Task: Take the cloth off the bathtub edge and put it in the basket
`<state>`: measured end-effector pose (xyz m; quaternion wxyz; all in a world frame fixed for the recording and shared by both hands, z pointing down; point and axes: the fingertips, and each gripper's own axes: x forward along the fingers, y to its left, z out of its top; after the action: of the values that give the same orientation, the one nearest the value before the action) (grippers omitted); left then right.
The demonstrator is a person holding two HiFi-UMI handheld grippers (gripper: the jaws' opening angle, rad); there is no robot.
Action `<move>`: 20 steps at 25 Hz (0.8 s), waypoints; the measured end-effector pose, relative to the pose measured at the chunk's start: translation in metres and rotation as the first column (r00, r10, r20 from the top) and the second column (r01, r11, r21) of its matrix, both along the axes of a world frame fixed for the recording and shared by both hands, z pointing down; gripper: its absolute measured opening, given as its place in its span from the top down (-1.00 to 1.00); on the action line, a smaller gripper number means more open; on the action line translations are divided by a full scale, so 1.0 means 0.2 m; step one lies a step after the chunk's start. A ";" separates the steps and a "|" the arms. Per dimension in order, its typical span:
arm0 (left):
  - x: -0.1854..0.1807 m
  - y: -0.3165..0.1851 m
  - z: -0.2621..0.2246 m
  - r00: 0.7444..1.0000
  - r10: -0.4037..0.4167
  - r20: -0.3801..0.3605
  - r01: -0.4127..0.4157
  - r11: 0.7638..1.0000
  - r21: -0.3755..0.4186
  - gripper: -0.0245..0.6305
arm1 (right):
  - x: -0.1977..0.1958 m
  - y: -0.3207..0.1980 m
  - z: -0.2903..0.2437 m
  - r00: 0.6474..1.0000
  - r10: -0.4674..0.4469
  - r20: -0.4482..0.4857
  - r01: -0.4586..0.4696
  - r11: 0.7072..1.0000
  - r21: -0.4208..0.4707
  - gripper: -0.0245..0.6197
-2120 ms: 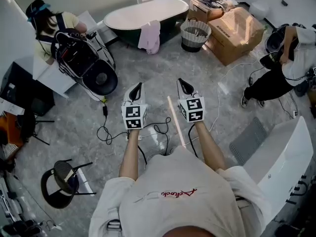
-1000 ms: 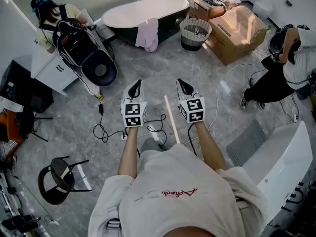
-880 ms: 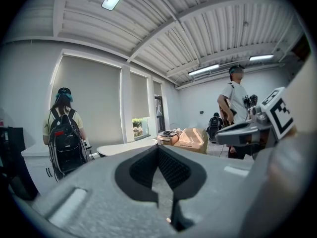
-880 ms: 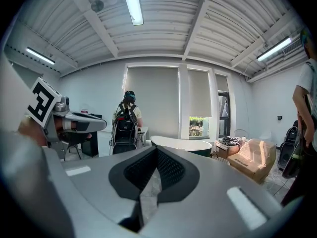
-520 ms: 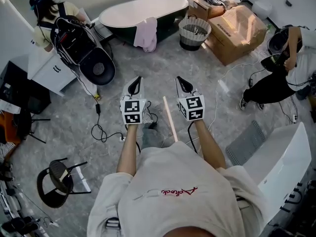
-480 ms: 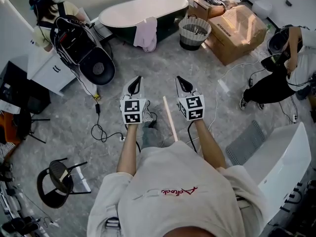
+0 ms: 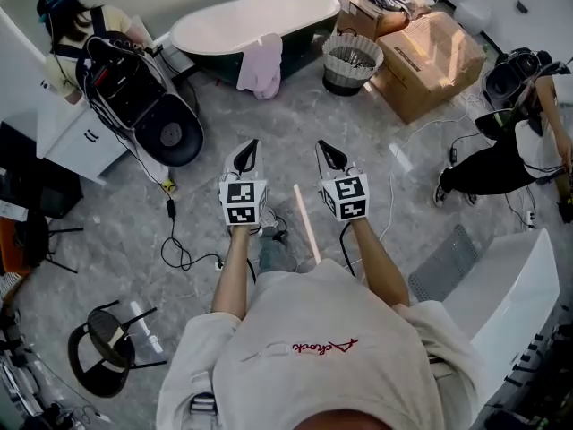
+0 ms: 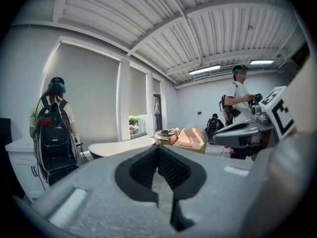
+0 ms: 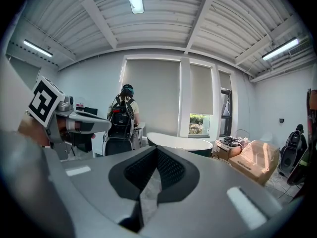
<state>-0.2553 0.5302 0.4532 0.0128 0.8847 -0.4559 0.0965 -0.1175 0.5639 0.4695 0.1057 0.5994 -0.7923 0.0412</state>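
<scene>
The room had a grey stone-pattern floor (image 7: 224, 141) with a black cable (image 7: 179, 245) lying loose on it. At the far left a person with a black backpack (image 7: 72, 30) stood beside a white cabinet (image 7: 76, 137). To the right of this person was the white bathtub (image 7: 224, 25), dark on its outside. The pink cloth (image 7: 262, 65) hung over the near edge of the bathtub, toward its right end. The woven basket (image 7: 351, 61) stood on the floor just beside that end of the tub, apart from the cloth. Next to the basket were cardboard boxes (image 7: 434, 56). At the far right another person (image 7: 510, 146) bent low over the floor.

I held both grippers out in front of me, side by side, above the floor and well apart from the tub. The left gripper (image 7: 244, 157) had its jaws pressed together at the tips, with nothing between them; its own view showed this too (image 8: 159, 150). A thin wooden stick (image 7: 307, 222) lay on the floor between my two arms. The right gripper (image 7: 330, 155) was also closed and empty (image 9: 156, 151), and its camera looked toward the bathtub across the room.
</scene>
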 end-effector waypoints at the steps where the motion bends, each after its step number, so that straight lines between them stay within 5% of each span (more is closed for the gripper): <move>1: -0.01 -0.06 0.01 1.000 0.001 -0.003 -0.001 1.000 -0.003 0.93 | 0.00 -0.06 0.01 1.000 0.003 0.000 -0.003 1.000 -0.006 0.90; 20: -0.19 -1.25 -0.01 1.000 0.013 -0.005 -0.014 0.998 -0.059 0.93 | -0.14 -1.27 -0.08 0.999 0.043 0.020 -0.043 0.999 -0.034 0.90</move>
<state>-0.2939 0.2799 0.4503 0.0392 0.8872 -0.4468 0.1078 -0.1449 0.3098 0.4540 0.1065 0.6141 -0.7795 0.0628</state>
